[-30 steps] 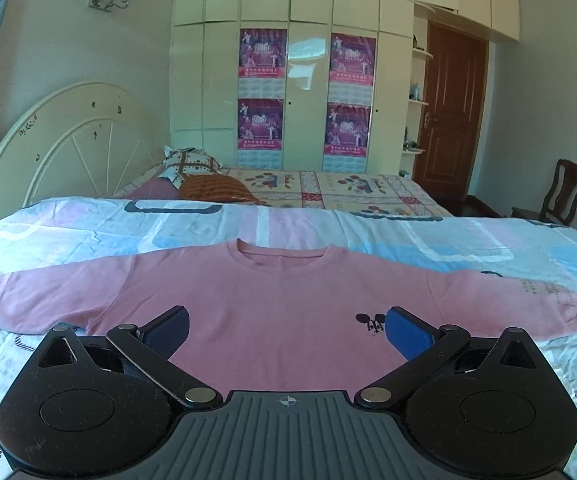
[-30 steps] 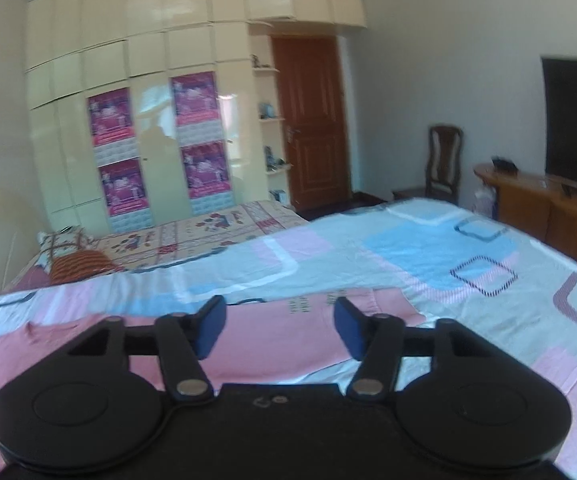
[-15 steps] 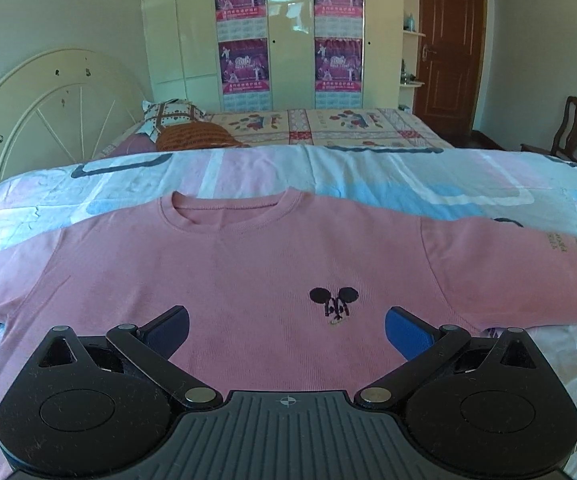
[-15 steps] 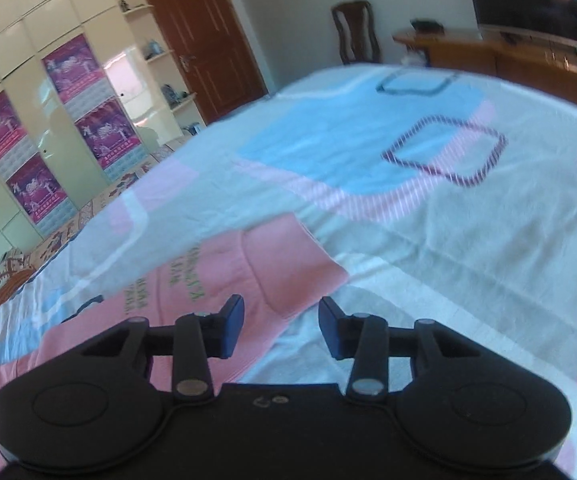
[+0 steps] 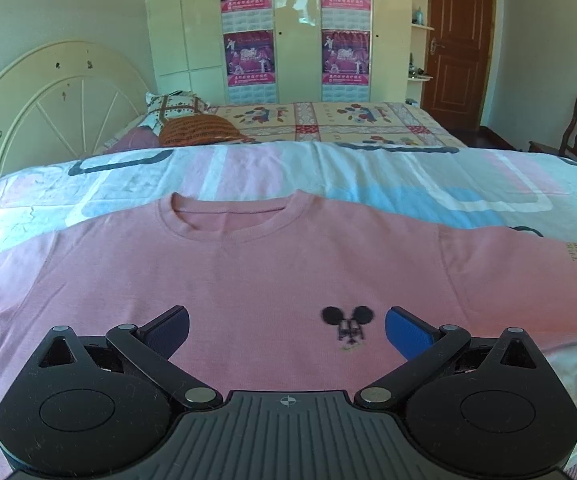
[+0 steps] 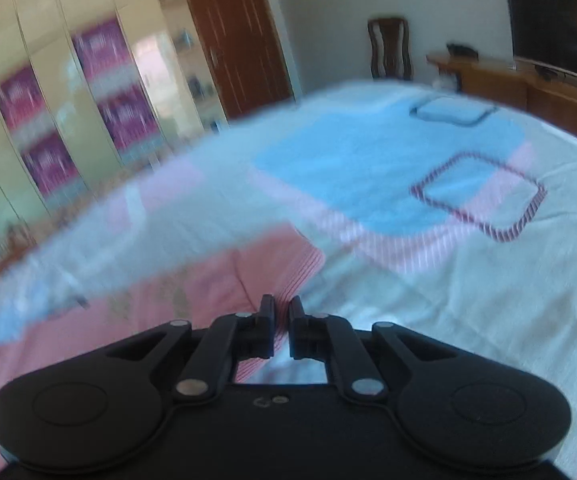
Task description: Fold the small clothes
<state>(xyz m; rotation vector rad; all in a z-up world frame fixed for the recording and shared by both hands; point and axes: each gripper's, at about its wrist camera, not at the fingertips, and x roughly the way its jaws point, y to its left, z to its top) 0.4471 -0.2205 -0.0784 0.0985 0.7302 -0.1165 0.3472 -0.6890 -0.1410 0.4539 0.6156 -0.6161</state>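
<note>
The bed (image 5: 368, 184), under its pastel patchwork quilt, carries a pink long-sleeved sweatshirt (image 5: 272, 272) laid flat, face up, with its long axis running across the view from 9 to 3 o'clock through both outstretched sleeves, the neckline at 12 o'clock from the left gripper (image 5: 286, 326). That gripper hangs over the chest with its jaws spread wide and nothing between them; the small mouse-head logo (image 5: 348, 322) sits just inside the right-hand pad.

The fold turns on the sleeve end. In the right wrist view the striped cuff (image 6: 296, 276) lies at 12 o'clock from the right gripper (image 6: 281, 310), just beyond its tips, with the sleeve running off toward 9 o'clock. So the right hand is the nearer one to this cuff, and the sleeve should travel back toward 9 o'clock, over the body. The right jaws are closing, nearly together; the cuff's edge seems to sit in the narrow gap, but blur stops me telling whether the pads grip it.

Against the half-second-earlier frame, the right jaws have gone from a clear gap to almost meeting, and the cuff has come from 11 o'clock to dead ahead. The left view has crept slightly closer to the chest, its jaws unchanged.
</note>
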